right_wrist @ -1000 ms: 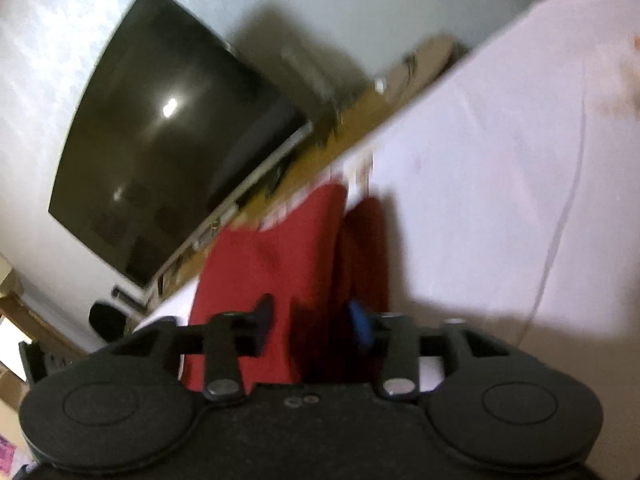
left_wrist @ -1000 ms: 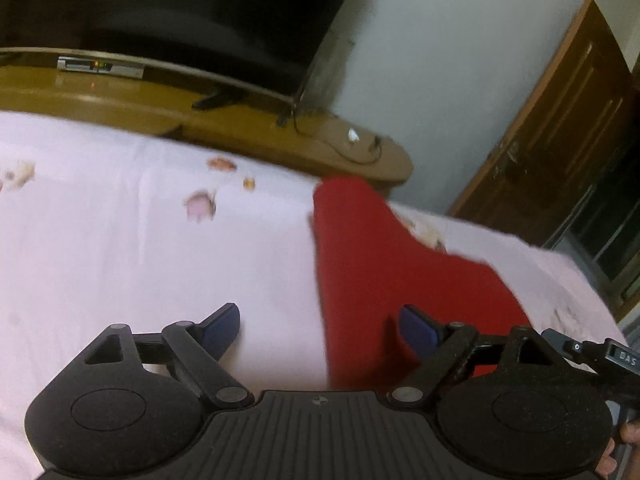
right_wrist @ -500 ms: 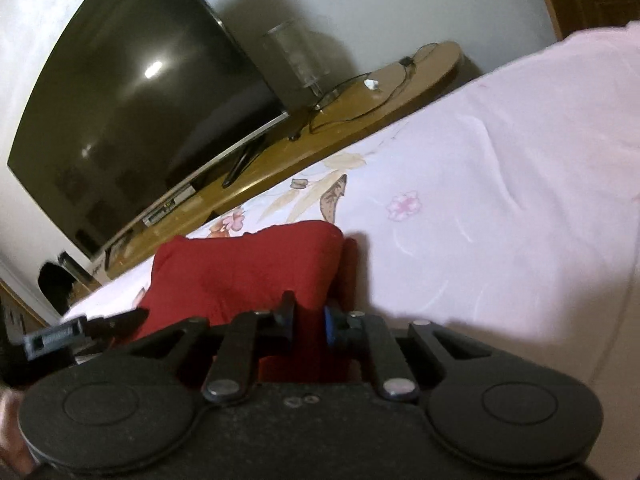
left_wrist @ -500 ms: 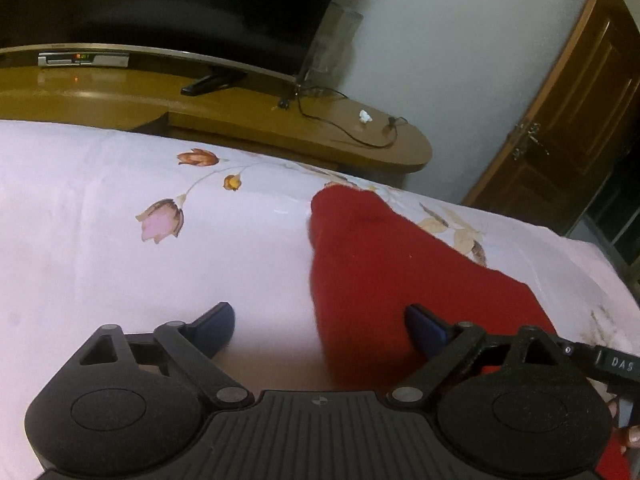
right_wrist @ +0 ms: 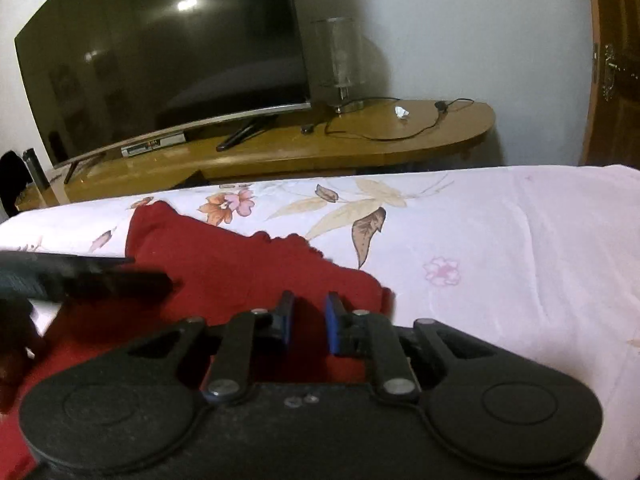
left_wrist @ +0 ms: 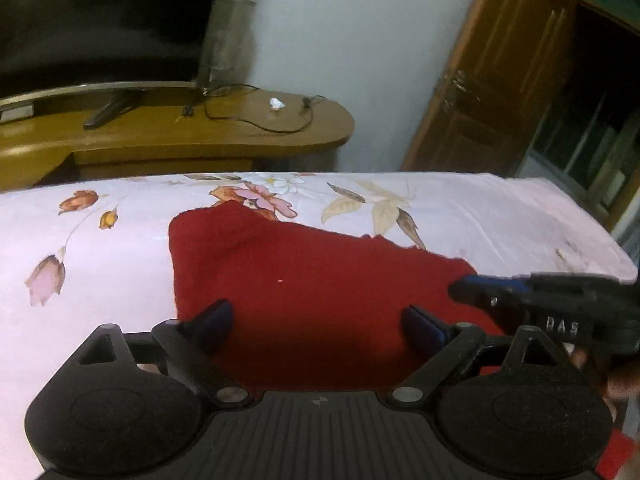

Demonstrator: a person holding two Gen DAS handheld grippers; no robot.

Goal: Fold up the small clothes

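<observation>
A red knitted garment (left_wrist: pixel 320 276) lies on the pink floral bedsheet (left_wrist: pixel 100 264). My left gripper (left_wrist: pixel 318 320) hovers over its near part, jaws wide open and nothing pinched between them. The right gripper (right_wrist: pixel 308 320) has its blue pads (right_wrist: pixel 332 320) drawn close together with a fold of the red garment (right_wrist: pixel 224 264) between them, at the cloth's right-hand corner. Seen from the left wrist, the right gripper (left_wrist: pixel 480 290) reaches in from the right onto that corner. The right wrist view shows the left gripper (right_wrist: pixel 112 276) as a blurred dark shape on the left.
Beyond the bed's far edge stands a wooden TV stand (right_wrist: pixel 360 148) with a large television (right_wrist: pixel 160 60), a glass lamp (right_wrist: pixel 340 60) and a cable. A brown wooden door (left_wrist: pixel 500 80) is at the right. Bare sheet (right_wrist: pixel 500 260) extends to the right of the garment.
The right jaws narrowed from half open onto a fold of the red garment. Both wrist views rolled towards level and slid sideways. The garment now shows spread wider across the sheet.
</observation>
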